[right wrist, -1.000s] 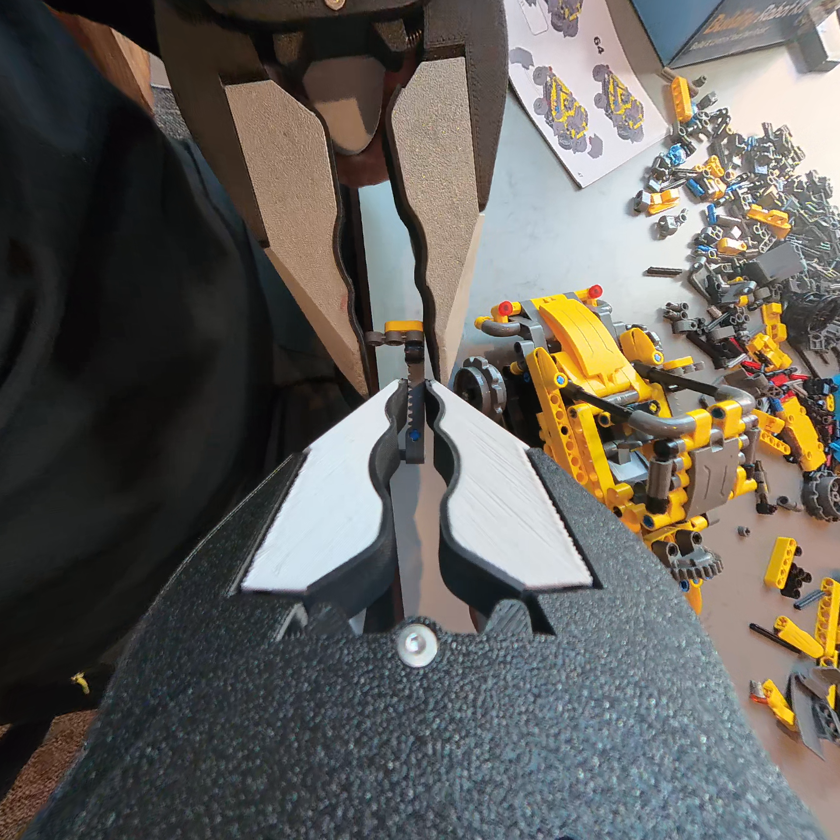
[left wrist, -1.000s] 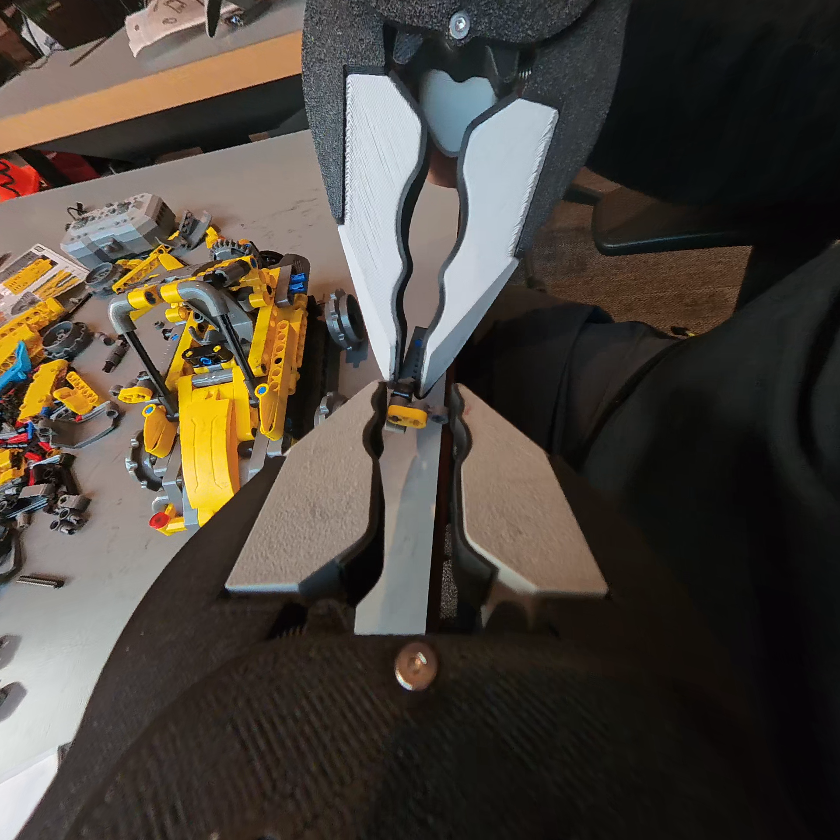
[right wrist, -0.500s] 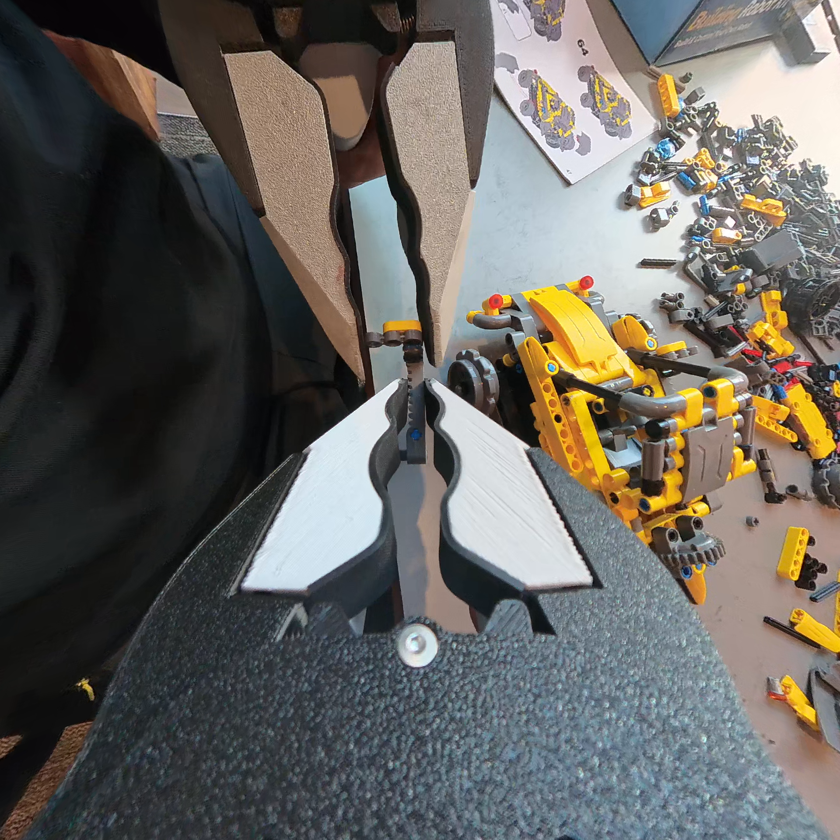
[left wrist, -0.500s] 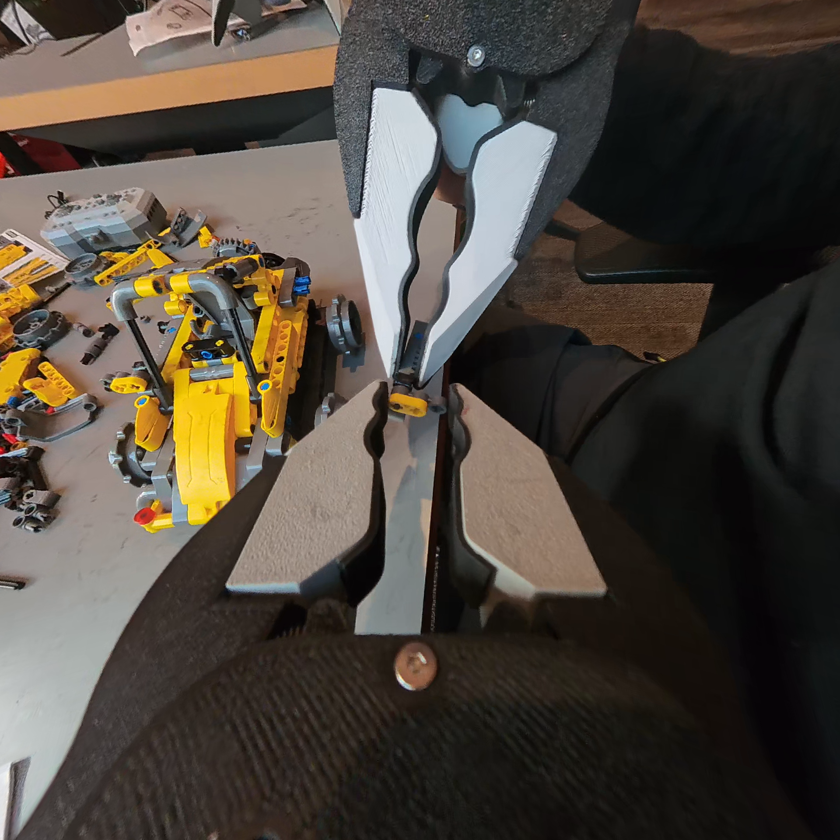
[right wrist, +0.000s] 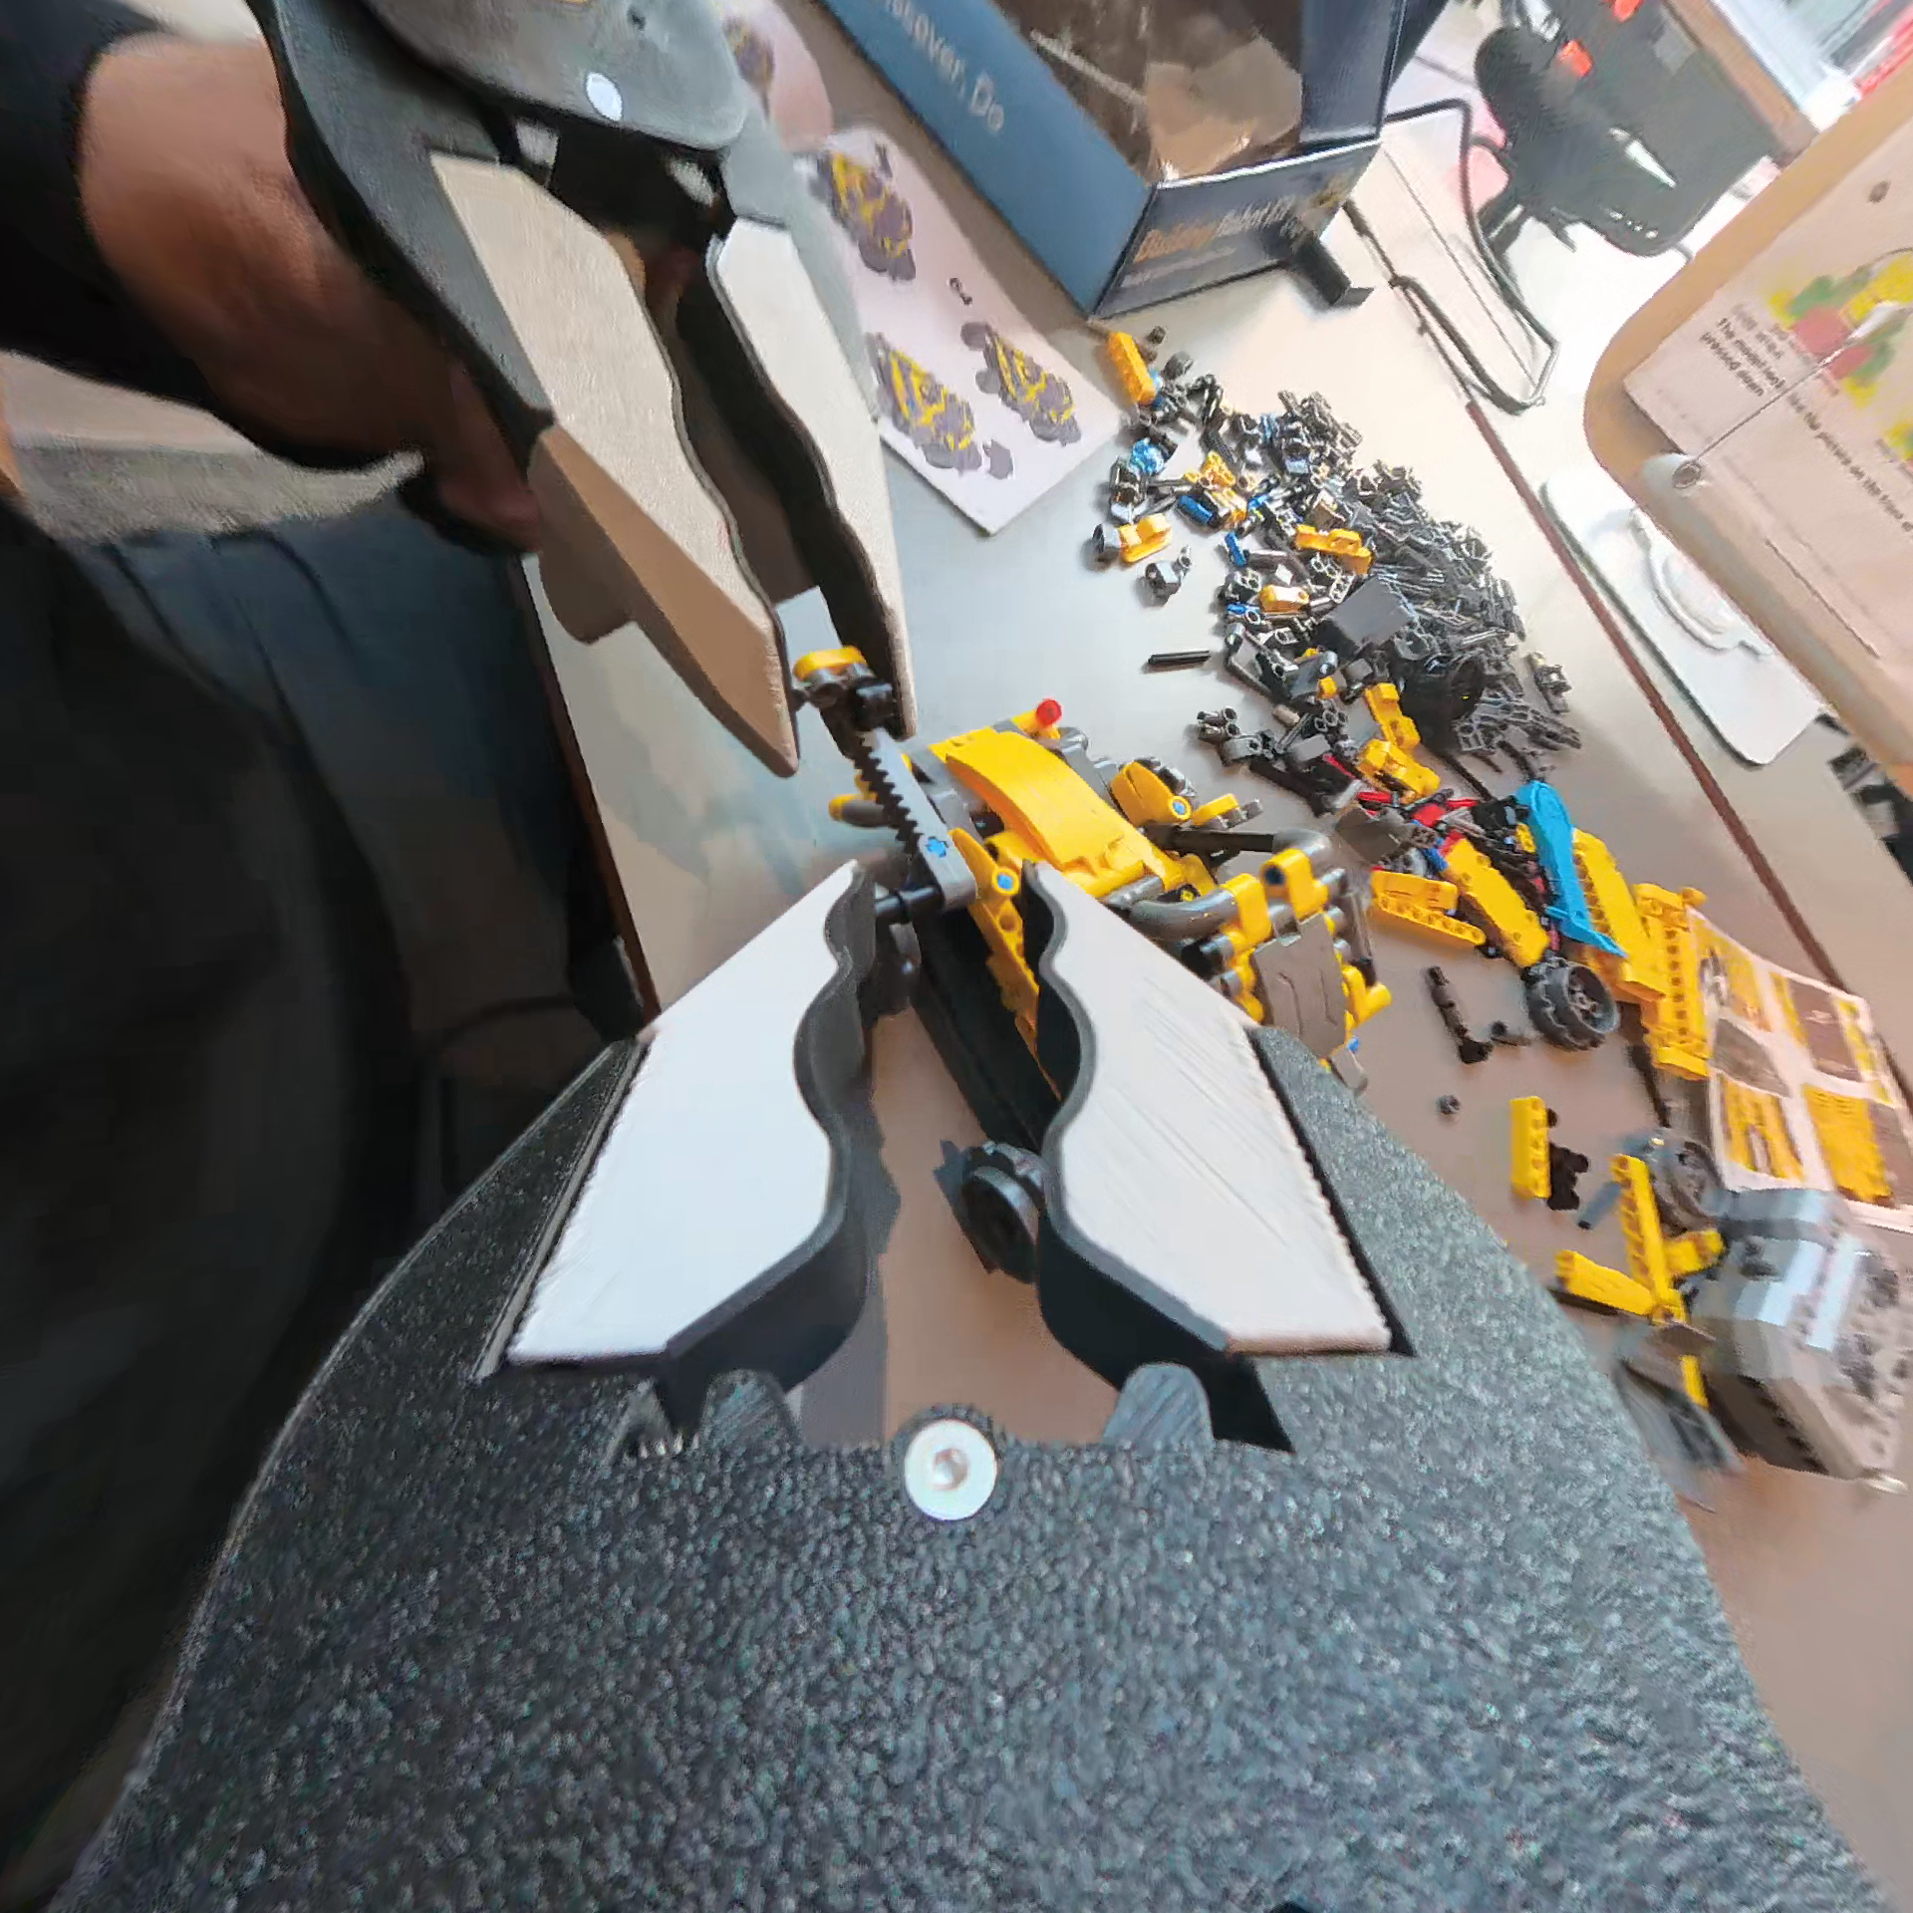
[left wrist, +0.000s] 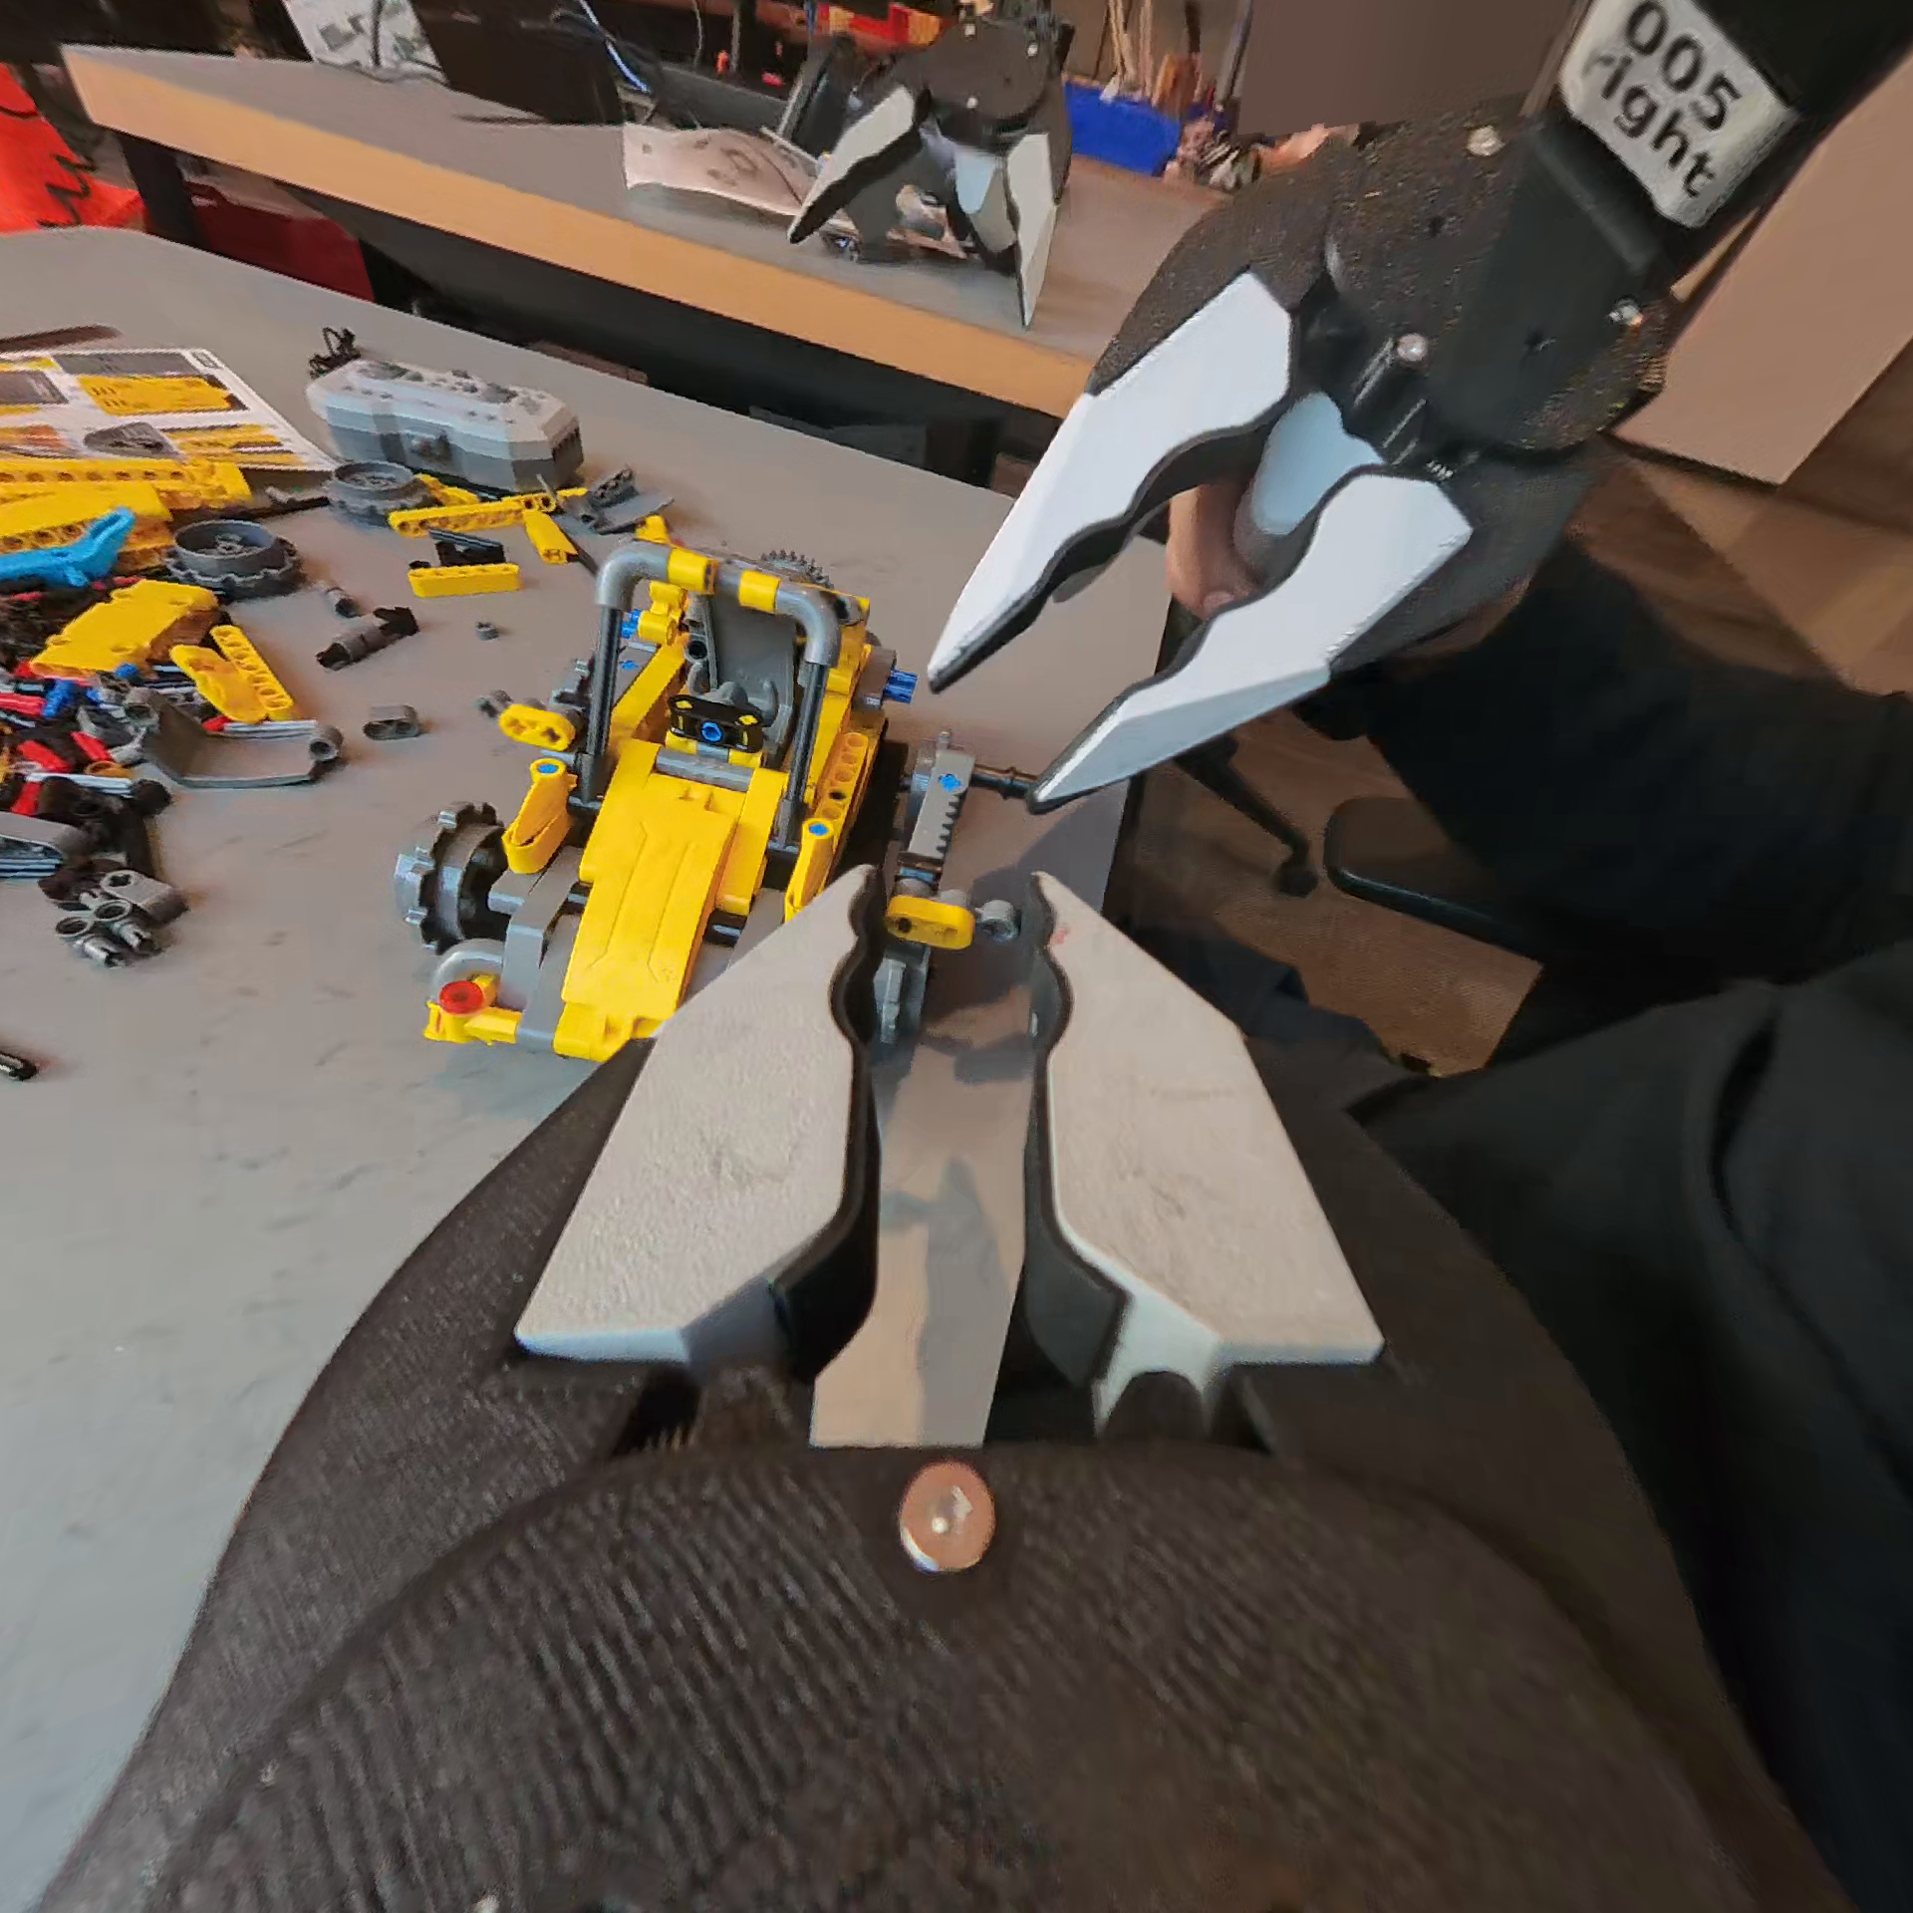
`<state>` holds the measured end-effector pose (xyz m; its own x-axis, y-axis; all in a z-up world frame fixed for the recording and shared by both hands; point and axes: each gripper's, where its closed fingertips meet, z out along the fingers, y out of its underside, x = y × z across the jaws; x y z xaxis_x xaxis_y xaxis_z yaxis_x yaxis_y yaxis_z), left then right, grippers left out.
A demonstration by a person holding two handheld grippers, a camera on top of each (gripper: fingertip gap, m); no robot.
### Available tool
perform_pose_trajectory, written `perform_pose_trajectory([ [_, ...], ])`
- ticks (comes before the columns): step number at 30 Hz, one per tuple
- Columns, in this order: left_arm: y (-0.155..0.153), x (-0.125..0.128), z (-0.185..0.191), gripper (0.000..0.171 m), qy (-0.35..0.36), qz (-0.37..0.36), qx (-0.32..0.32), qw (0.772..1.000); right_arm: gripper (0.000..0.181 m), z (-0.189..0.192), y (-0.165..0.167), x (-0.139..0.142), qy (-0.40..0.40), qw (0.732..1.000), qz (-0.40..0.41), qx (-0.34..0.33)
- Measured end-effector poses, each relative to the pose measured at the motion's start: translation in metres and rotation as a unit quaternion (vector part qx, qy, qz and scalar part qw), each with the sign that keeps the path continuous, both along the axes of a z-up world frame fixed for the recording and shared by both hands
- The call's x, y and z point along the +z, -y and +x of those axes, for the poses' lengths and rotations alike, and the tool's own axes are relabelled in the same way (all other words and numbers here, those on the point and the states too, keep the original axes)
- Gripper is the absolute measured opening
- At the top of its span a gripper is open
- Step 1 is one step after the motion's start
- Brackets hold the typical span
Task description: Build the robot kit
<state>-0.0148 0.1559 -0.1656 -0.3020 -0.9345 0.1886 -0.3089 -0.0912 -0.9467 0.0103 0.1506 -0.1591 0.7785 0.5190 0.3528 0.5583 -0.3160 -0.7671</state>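
My left gripper (left wrist: pixel 952 880) is shut across a small built piece: a yellow connector (left wrist: pixel 929 919) on a grey toothed rack (left wrist: pixel 940 807). It holds the piece just over the table's near edge, beside the yellow vehicle model (left wrist: pixel 663 859). My right gripper (left wrist: pixel 983 737) is open, with its lower fingertip by the black pin at the rack's far end. In the right wrist view the rack (right wrist: pixel 895 787) runs from the left gripper (right wrist: pixel 833 730) to between my open right fingertips (right wrist: pixel 944 880), with the model (right wrist: pixel 1046 797) behind.
The grey table (left wrist: pixel 207 1190) carries heaps of loose yellow, black and grey parts (right wrist: pixel 1325 580), a grey battery box (left wrist: pixel 440 419), instruction sheets (right wrist: pixel 952 383) and a blue box (right wrist: pixel 1087 135). Another gripper (left wrist: pixel 952 155) lies on the back table. A person's dark clothing (left wrist: pixel 1656 1139) is at the right. Less than 4 cm separates the two grippers' tips.
My right gripper has opened, let go of the rack and drawn back to the right. My left gripper keeps the piece and has swung toward the model.
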Motion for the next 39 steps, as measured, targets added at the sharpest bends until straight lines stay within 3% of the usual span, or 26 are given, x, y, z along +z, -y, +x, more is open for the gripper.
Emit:
perform_pose_trajectory([
  [11, -0.004, 0.000, 0.003, 0.023, 0.013, 0.035, 0.030, 0.999, 0.034, -0.015, 0.004, 0.012, -0.031, 0.998, 0.030, 0.037],
  [16, -0.011, 0.001, 0.001, 0.023, 0.018, 0.027, 0.042, 0.999, 0.037, -0.006, 0.009, 0.019, -0.025, 0.998, 0.044, 0.032],
  [21, -0.035, -0.005, -0.001, 0.023, 0.000, 0.017, 0.092, 0.996, 0.036, 0.013, 0.008, 0.017, 0.006, 0.999, 0.048, -0.001],
  [34, -0.016, -0.006, 0.004, 0.023, 0.001, -0.004, 0.064, 0.998, 0.030, -0.008, -0.006, -0.008, 0.079, 0.996, 0.052, -0.007],
  [39, -0.016, 0.000, 0.000, 0.023, 0.022, 0.000, 0.057, 0.998, 0.025, -0.003, -0.009, -0.004, 0.031, 0.998, 0.040, -0.028],
])
